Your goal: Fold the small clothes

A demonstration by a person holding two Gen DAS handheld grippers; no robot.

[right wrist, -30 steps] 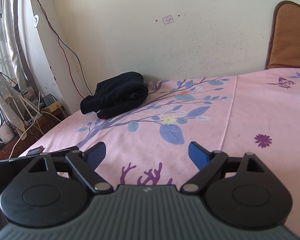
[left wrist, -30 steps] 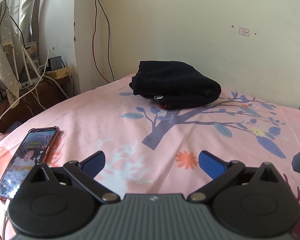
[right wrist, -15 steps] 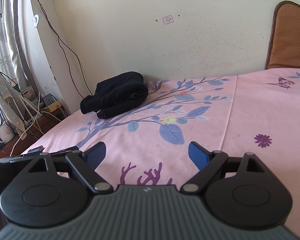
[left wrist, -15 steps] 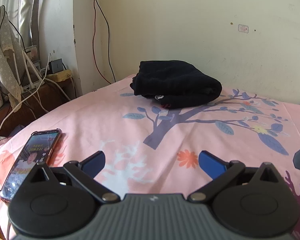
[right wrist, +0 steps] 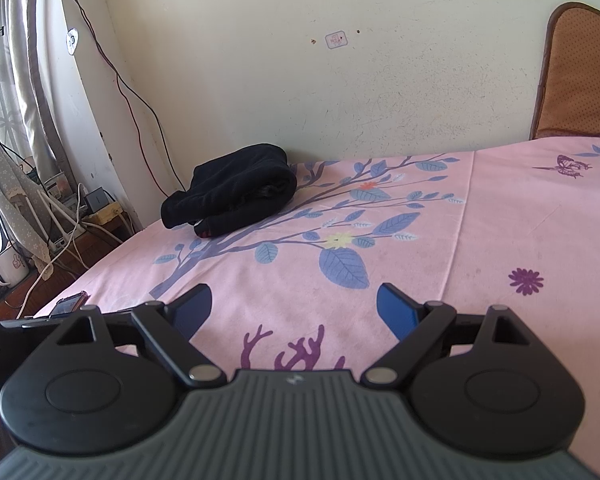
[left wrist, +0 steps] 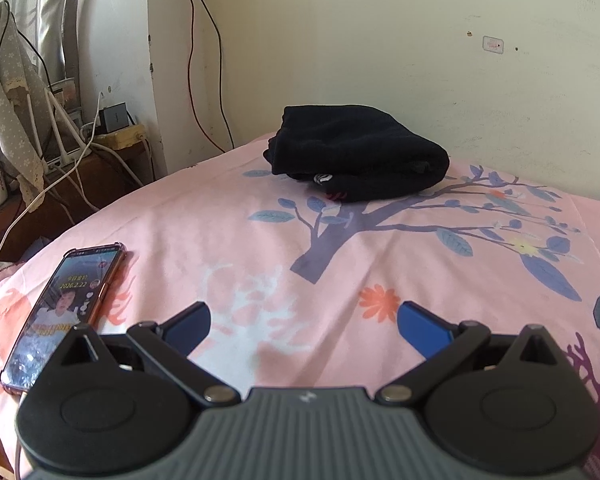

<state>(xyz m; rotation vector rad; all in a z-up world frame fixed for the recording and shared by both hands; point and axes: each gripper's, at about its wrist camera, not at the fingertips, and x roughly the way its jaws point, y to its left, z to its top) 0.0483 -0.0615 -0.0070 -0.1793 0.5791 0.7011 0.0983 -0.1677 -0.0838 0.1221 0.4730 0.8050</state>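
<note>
Pink floral bedsheet (left wrist: 228, 240), cream wall (left wrist: 380, 40); black garment (left wrist: 356, 160), seemingly folded.

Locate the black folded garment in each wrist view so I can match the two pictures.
Left wrist view: the black garment lies upper centre, on the far part of the pink sheet, above the printed tree's trunk.
Right wrist view: the black garment lies left of centre, near the bed's far left corner by the wall.
Shared landmark: the printed tree, whose trunk rises towards the garment in both views.
</note>
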